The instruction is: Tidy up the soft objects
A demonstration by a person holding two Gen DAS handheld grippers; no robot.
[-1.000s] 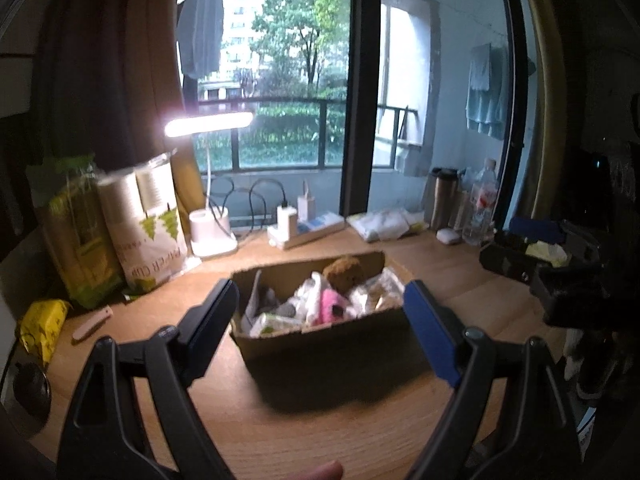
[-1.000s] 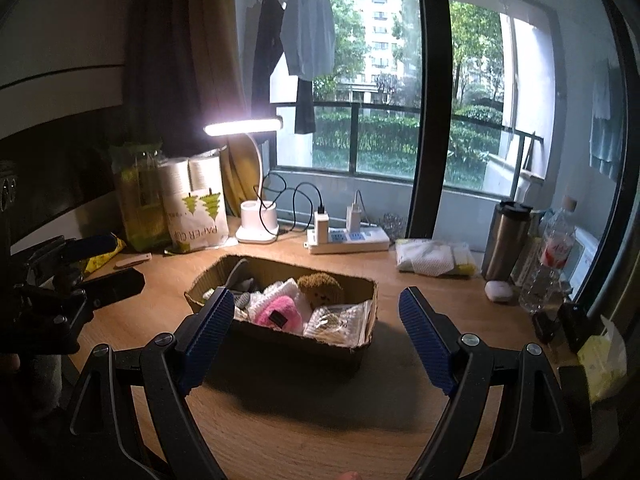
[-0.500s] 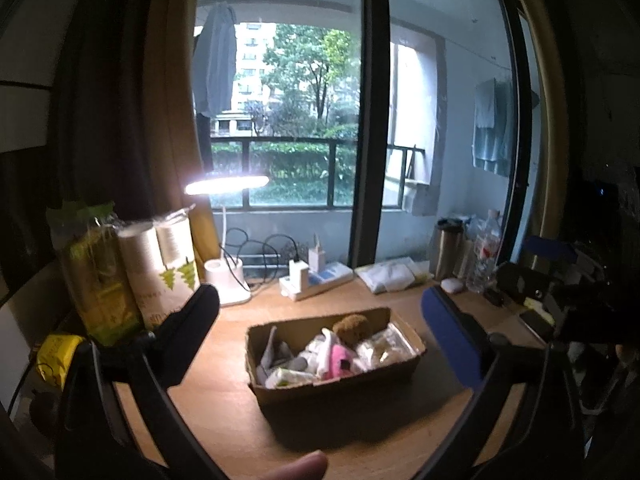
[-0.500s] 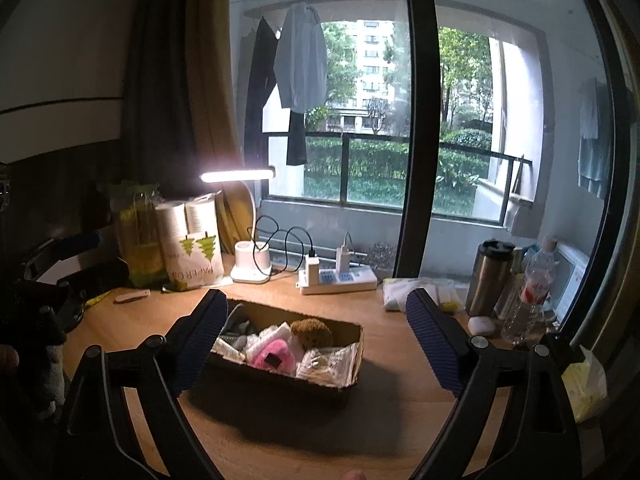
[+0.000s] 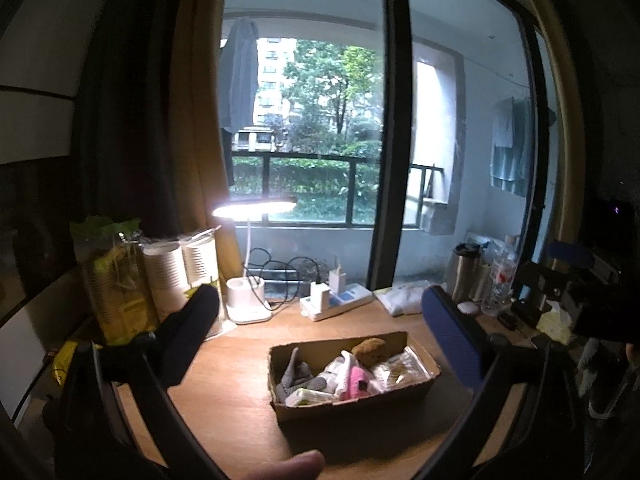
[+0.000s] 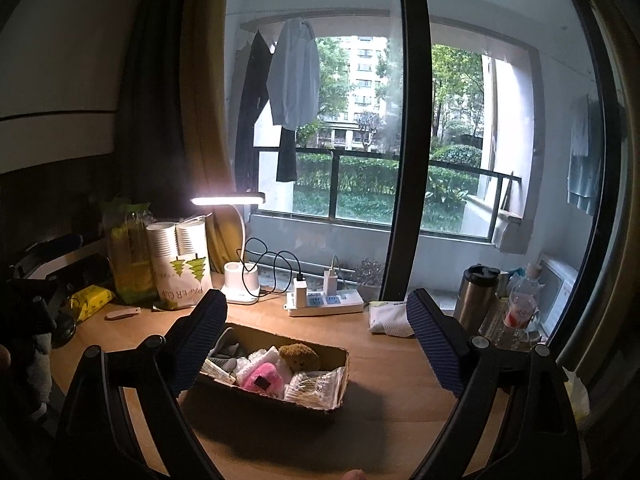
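A cardboard box (image 5: pixel 360 402) (image 6: pixel 276 400) sits on the wooden desk. It holds soft things: a pink plush (image 5: pixel 357 380) (image 6: pixel 260 376), a brown plush (image 5: pixel 370 349) (image 6: pixel 300 354), a grey sock (image 5: pixel 296 372) (image 6: pixel 224 350) and clear packets (image 6: pixel 316 386). My left gripper (image 5: pixel 324 334) is open and empty, held above and behind the box. My right gripper (image 6: pixel 316 338) is open and empty, also raised above the box. Each gripper shows at the edge of the other's view: the right in the left wrist view (image 5: pixel 568 280), the left in the right wrist view (image 6: pixel 48 268).
At the desk's back stand a lit desk lamp (image 6: pixel 236 240), a power strip (image 6: pixel 326 304), paper cup packs (image 6: pixel 180 264), a green bag (image 6: pixel 128 252), a folded cloth (image 6: pixel 390 316), a steel flask (image 6: pixel 476 296) and a bottle (image 6: pixel 520 304). A yellow packet (image 6: pixel 90 296) lies at left.
Both grippers have risen and drawn back from the box, which now looks smaller and lower in both views. Both stay open. The box contents have not moved.
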